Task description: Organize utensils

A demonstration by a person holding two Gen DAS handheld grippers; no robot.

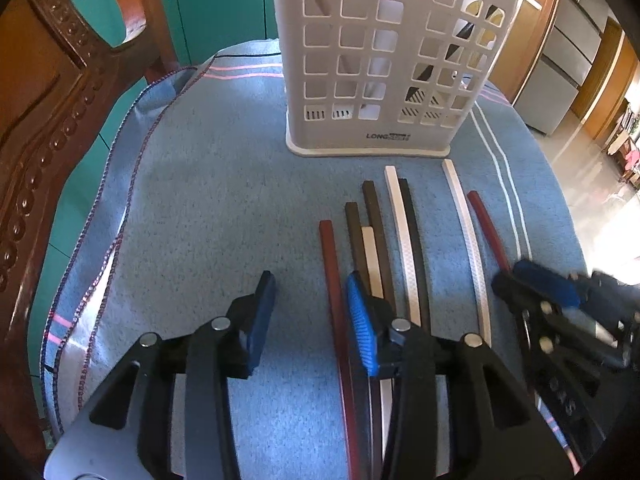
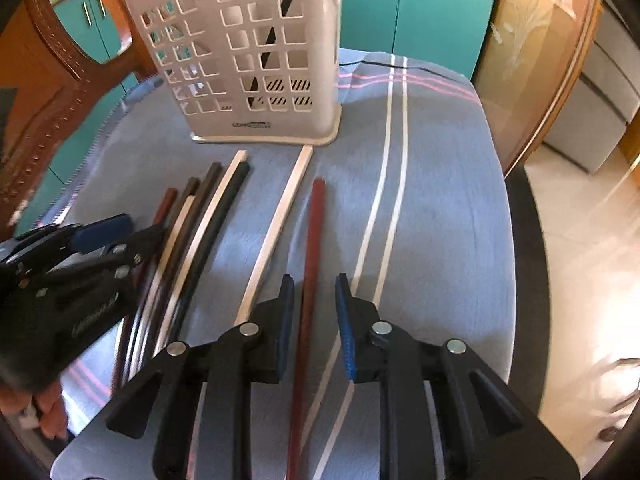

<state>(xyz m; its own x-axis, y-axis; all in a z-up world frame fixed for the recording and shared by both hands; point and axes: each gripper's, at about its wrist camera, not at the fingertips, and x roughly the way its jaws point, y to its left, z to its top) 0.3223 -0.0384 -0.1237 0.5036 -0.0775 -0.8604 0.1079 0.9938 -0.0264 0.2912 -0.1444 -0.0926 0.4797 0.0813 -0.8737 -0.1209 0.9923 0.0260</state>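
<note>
A white perforated utensil holder (image 1: 384,60) stands upright at the far side of a blue cloth; it also shows in the right wrist view (image 2: 248,56). Several chopsticks lie in front of it: red (image 1: 334,280), brown (image 1: 354,232), black (image 1: 414,232) and white (image 1: 400,216). My left gripper (image 1: 310,316) is open, low over the cloth, with the red chopstick between its fingers. My right gripper (image 2: 314,320) is open around another red chopstick (image 2: 312,248), with a white chopstick (image 2: 276,224) just to its left. The right gripper also shows in the left wrist view (image 1: 544,292).
A carved wooden chair (image 1: 60,92) stands at the left of the cloth-covered table (image 1: 200,200). Teal cabinets (image 2: 420,12) are behind. The table's right edge (image 2: 516,240) drops to a bright tiled floor.
</note>
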